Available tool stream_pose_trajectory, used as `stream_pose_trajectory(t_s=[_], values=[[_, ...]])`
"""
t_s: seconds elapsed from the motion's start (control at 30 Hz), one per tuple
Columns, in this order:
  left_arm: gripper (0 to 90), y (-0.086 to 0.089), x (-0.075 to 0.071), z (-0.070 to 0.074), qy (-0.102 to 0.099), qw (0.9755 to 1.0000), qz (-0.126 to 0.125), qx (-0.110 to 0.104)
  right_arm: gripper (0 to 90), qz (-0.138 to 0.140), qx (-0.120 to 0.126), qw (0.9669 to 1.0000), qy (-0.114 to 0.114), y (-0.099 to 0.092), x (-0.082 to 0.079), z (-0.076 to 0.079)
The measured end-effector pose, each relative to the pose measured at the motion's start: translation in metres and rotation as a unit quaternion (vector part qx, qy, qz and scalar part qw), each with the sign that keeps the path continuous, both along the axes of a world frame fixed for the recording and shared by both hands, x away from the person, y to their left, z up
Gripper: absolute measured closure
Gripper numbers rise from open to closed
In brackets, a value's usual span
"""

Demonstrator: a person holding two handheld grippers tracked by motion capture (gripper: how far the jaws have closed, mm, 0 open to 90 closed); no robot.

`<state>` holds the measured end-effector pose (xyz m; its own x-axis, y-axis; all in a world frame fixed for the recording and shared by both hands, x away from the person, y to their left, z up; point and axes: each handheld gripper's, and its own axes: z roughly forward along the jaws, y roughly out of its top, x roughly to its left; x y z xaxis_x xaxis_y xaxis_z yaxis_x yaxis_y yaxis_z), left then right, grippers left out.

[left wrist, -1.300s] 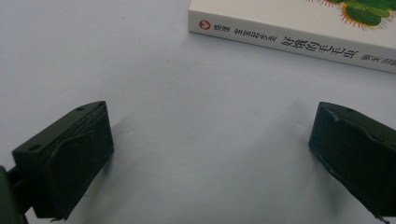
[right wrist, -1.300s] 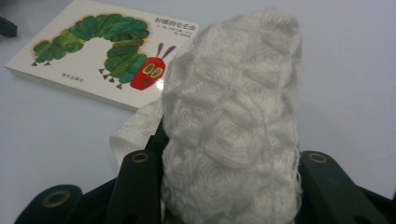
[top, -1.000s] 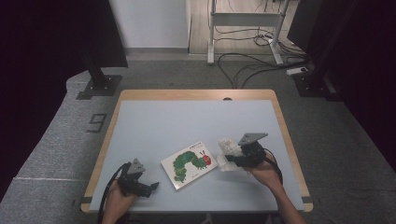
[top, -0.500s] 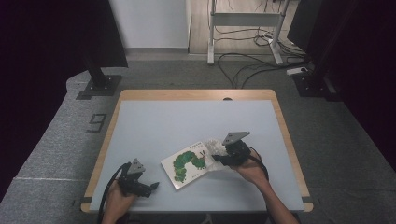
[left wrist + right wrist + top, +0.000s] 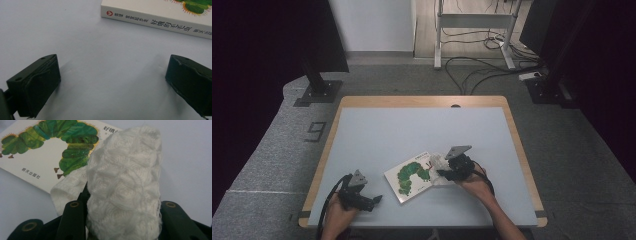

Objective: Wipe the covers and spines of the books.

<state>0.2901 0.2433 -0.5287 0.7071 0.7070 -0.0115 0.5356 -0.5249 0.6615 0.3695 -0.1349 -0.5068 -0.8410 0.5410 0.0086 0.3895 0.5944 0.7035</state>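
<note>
A: Why is the white knitted cloth (image 5: 123, 187) bunched at the caterpillar picture book's (image 5: 413, 176) edge?

B: Right gripper (image 5: 445, 173) clamps it for wiping; left gripper (image 5: 112, 85) rests wide open, empty, on the pale blue table (image 5: 412, 130).

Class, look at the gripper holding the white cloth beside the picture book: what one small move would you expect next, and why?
Probably a short lowering of the white knitted cloth onto the cover of the white picture book with the green caterpillar. The right gripper is clamped on the bunched cloth, which hangs over the book's near edge, while the left gripper rests open on the pale blue table, apart from the book.
</note>
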Motion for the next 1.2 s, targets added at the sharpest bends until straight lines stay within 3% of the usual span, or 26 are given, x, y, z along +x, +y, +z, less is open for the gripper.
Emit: stream_pose_trajectory(t_s=[0.2, 0.67, 0.93, 1.2], values=[[0.0, 0.000, 0.000, 0.000, 0.000, 1.0000, 0.000, 0.000, 56.8, -0.003, 0.000, 1.0000, 0.001, 0.002, -0.001, -0.002], [0.0, 0.000, 0.000, 0.000, 0.000, 1.0000, 0.000, 0.000, 57.2, 0.027, -0.002, 0.9996, -0.004, 0.024, -0.009, -0.001], [0.0, 0.000, 0.000, 0.000, 0.000, 1.0000, 0.000, 0.000, 57.3, 0.052, 0.012, 0.9985, 0.008, 0.038, -0.015, -0.002], [0.0, 0.000, 0.000, 0.000, 0.000, 1.0000, 0.000, 0.000, 57.4, 0.074, 0.009, 0.9972, 0.007, 0.056, -0.023, -0.001]])
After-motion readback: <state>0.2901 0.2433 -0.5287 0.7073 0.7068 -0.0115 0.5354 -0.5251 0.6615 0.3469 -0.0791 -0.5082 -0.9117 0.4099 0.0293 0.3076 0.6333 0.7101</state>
